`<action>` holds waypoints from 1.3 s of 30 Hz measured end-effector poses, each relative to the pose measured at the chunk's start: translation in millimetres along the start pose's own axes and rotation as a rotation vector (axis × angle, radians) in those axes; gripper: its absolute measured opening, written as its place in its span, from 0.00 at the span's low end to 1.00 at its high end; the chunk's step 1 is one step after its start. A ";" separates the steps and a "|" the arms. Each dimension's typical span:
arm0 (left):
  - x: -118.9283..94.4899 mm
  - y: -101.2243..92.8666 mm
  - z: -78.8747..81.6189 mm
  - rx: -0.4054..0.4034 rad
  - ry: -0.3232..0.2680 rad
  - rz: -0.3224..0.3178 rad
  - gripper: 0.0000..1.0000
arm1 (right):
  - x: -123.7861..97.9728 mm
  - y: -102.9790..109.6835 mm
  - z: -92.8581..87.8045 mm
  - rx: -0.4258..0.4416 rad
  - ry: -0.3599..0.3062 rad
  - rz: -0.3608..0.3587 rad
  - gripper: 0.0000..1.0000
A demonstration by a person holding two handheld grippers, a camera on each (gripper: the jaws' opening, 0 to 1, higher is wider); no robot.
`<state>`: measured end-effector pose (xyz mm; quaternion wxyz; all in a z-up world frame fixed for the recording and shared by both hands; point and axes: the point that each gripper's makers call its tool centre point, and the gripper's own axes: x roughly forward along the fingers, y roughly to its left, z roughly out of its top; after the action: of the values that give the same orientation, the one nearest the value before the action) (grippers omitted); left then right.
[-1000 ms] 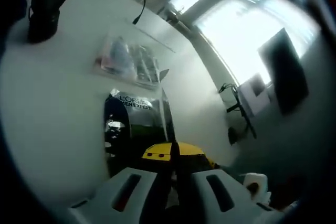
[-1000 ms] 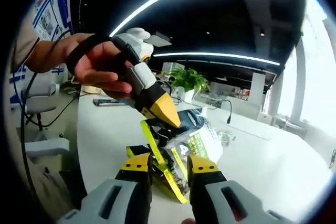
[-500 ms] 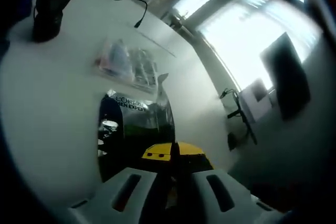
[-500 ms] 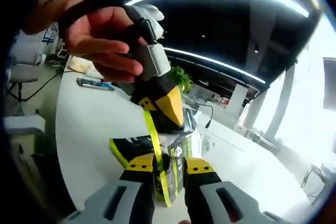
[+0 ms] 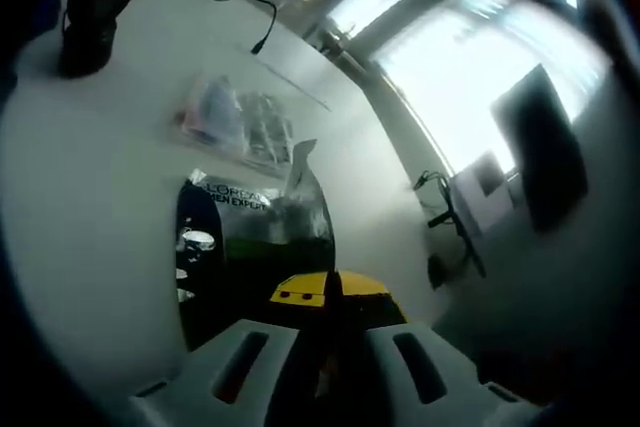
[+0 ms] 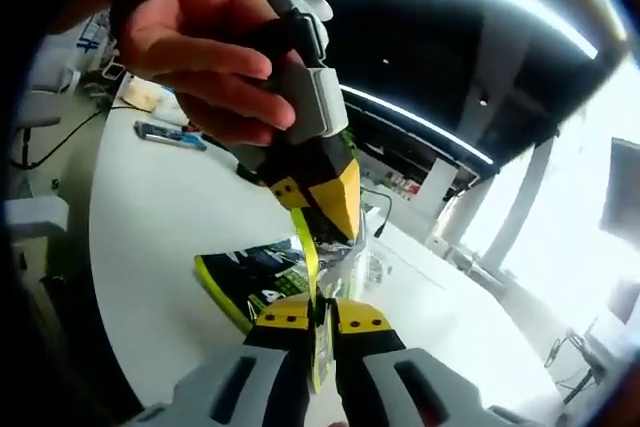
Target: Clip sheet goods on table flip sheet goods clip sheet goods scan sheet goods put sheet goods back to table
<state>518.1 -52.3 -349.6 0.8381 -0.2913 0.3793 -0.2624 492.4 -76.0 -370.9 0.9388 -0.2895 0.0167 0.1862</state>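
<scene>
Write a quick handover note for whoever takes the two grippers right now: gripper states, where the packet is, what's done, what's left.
Left gripper: shut on the black sheet packet, held above the white table.
Right gripper: shut on the same packet's yellow-green edge, directly below the left gripper's yellow tips; a hand grips that tool.
A clear bagged item and a black device lie on the table beyond.
Done: packet clipped and lifted, both grippers on it.
Left, as far as can be judged: finish the flip, scan, put the packet back on the table.
</scene>
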 end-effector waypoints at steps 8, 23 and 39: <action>-0.4 -3.5 -1.2 0.046 0.006 -0.020 0.00 | -0.3 -3.6 -1.4 0.130 0.005 0.022 0.00; -12.9 -7.6 18.9 0.230 -0.100 -0.051 0.04 | -3.4 -11.1 -1.7 0.191 0.006 0.003 0.00; -23.4 -1.8 24.6 0.293 -0.173 -0.077 0.05 | -8.6 -31.4 -1.4 0.281 -0.009 -0.044 0.00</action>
<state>523.7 -31.0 -323.7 0.8903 -0.2019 0.2521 -0.3210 495.7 -103.6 -353.9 0.9740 -0.1548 0.0319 0.1626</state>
